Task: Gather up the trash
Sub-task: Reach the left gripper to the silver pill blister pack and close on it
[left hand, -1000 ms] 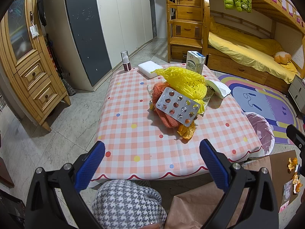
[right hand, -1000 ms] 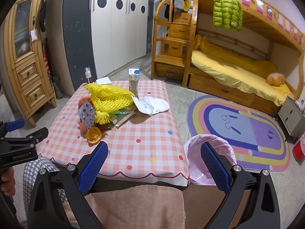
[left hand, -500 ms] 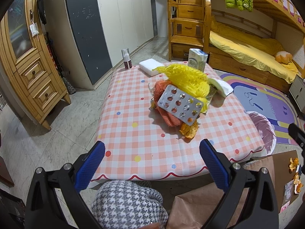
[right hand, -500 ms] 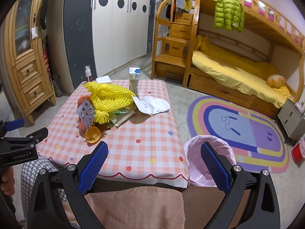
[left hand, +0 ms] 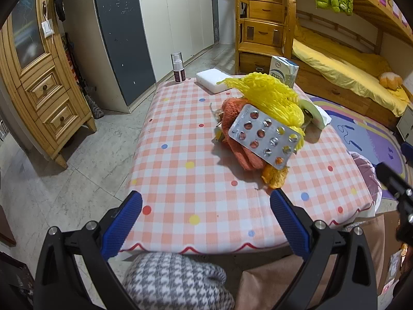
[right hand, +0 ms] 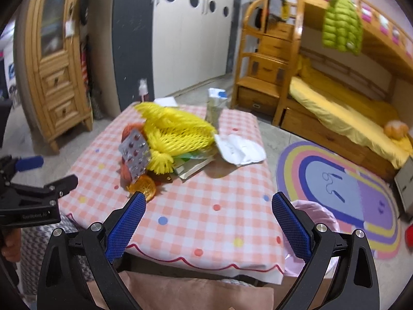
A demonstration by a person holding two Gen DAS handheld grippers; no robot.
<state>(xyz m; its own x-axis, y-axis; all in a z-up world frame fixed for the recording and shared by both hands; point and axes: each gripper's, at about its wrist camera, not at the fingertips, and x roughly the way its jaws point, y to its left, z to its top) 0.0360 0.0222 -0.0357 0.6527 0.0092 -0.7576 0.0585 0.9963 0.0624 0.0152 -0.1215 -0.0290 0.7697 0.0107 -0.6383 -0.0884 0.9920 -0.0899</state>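
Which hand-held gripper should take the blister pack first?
Probably left hand-held gripper: open, with the blister pack nearly straight ahead. From the right hand-held gripper the pile lies off to its left.

A home bedroom: wooden bunk bed with yellow bedding, wardrobe, rainbow rug, checkered-cloth table.

Wooden bunk bed, white wardrobe, marble floor

Near half of the surface open; trash heaped at the middle

The checked surface lies bare between its near edge and the pile, where the blister pack leans on yellow netting; a milk carton stands behind.
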